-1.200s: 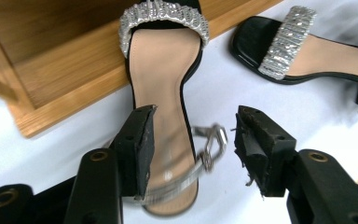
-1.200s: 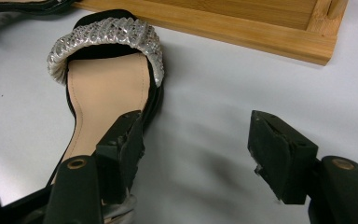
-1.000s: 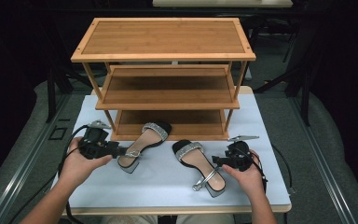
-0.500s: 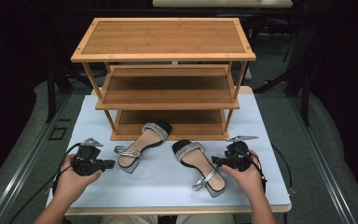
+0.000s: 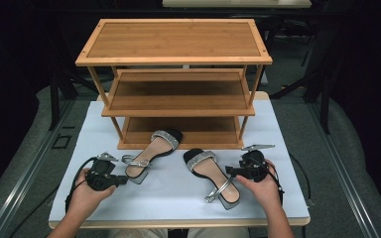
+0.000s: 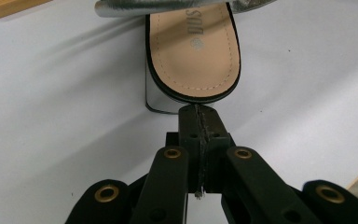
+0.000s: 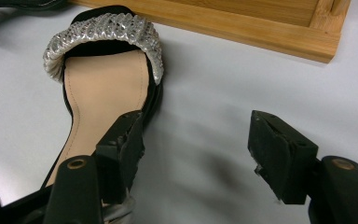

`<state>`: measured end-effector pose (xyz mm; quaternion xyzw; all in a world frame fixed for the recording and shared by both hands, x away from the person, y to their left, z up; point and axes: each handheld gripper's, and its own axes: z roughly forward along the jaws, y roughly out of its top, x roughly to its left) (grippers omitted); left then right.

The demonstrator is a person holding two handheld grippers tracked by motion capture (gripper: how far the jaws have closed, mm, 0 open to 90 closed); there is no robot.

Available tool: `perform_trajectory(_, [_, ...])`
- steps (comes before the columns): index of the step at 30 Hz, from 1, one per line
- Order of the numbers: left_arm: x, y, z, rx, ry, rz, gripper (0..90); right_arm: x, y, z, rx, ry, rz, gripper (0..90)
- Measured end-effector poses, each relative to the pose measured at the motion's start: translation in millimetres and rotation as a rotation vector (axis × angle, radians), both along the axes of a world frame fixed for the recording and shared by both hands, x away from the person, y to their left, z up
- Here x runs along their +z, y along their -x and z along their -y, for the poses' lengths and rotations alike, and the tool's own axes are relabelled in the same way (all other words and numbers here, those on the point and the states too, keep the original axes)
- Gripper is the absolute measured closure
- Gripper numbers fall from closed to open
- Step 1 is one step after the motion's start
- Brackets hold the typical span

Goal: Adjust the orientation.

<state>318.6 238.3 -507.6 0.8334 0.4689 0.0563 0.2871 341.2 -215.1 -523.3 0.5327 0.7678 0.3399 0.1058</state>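
I see a white table (image 5: 278,124) with a three-tier wooden shoe rack (image 5: 173,79) standing at its far half, all three shelves bare. Two matching sandals with tan insoles and silver straps lie on the table just in front of the rack.

The left sandal (image 5: 151,151) lies with its toe touching or just at the rack's lowest shelf and its heel pointing near and left. The right sandal (image 5: 211,173) lies a little nearer to me, toe toward the rack, heel and ankle strap nearest the table's front edge. The two sandals lie apart, with bare table between them.

My left gripper (image 5: 120,179) sits low on the left, its tips pointing right at the left sandal's heel. In the left gripper view its jaws are pressed fully together with nothing between them, their tips just short of the heel's rounded edge (image 6: 193,91). I cannot tell whether they touch it.

My right gripper (image 5: 229,172) rests at the right, beside the right sandal's middle. In the right gripper view its jaws stand wide apart and empty: one jaw overlaps the sandal's edge (image 7: 102,84), the other hangs over bare table.
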Motion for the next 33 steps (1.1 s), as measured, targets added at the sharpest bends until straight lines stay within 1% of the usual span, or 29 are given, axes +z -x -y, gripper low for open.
perform_trajectory(3, [0.8,0.6,2.1,-0.009,-0.005,0.002,89.9,-0.4,-0.3,-0.6,0.006,0.000,0.002,35.0])
perform_trajectory(4, [1.4,0.9,4.5,-0.025,0.000,-0.007,89.9,-0.3,-0.2,-0.8,0.003,0.001,-0.001,35.0])
perform_trajectory(5, [1.6,1.3,6.8,-0.028,0.010,-0.011,89.9,-0.4,-0.2,-0.8,0.001,0.002,0.000,35.0])
perform_trajectory(6, [2.8,1.5,8.3,-0.042,0.009,-0.013,89.9,-0.4,-0.2,-0.9,0.000,0.001,-0.003,35.0])
perform_trajectory(9, [6.1,2.8,15.1,-0.056,0.025,-0.004,90.0,-0.8,-0.4,-1.1,0.004,0.001,-0.001,34.9])
perform_trajectory(11, [8.6,2.7,19.8,-0.065,0.042,-0.004,90.0,-0.9,-0.5,-1.2,0.004,0.003,0.000,35.0])
perform_trajectory(12, [9.6,2.1,22.1,-0.081,0.042,0.000,90.0,-1.0,-0.5,-1.3,0.004,0.003,-0.001,35.0])
perform_trajectory(15, [10.6,0.9,32.2,-0.097,0.044,0.005,90.0,-1.0,-0.5,-1.2,0.005,0.001,-0.001,35.0])
perform_trajectory(18, [11.3,-2.0,43.1,-0.124,0.061,0.007,90.0,-0.7,-0.3,-0.9,0.000,-0.001,-0.003,35.0])
perform_trajectory(19, [11.8,-3.1,47.2,-0.134,0.059,0.012,90.0,-0.8,-0.4,-0.7,0.001,-0.003,-0.003,35.0])
perform_trajectory(21, [13.1,-4.8,55.7,-0.144,0.042,0.033,90.0,-0.6,-0.3,-0.4,0.003,-0.008,-0.003,35.0])
perform_trajectory(23, [14.6,-8.0,62.3,-0.148,0.028,0.061,90.0,-0.5,-0.2,-0.2,0.000,-0.005,0.000,35.0])
perform_trajectory(26, [17.7,-15.5,68.6,-0.130,0.036,0.094,90.0,-0.7,-0.4,0.2,0.003,-0.004,0.003,35.0])
perform_trajectory(29, [17.7,-25.9,75.5,-0.137,0.030,0.086,90.0,-0.7,-0.6,0.6,0.002,-0.006,0.003,35.0])
perform_trajectory(31, [15.3,-32.5,80.0,-0.127,0.026,0.082,90.0,-0.6,-0.6,1.0,0.000,-0.007,0.002,35.0])
perform_trajectory(33, [13.5,-39.2,82.8,-0.117,0.036,0.081,90.0,-0.5,-0.7,1.7,-0.001,-0.007,0.004,35.0])
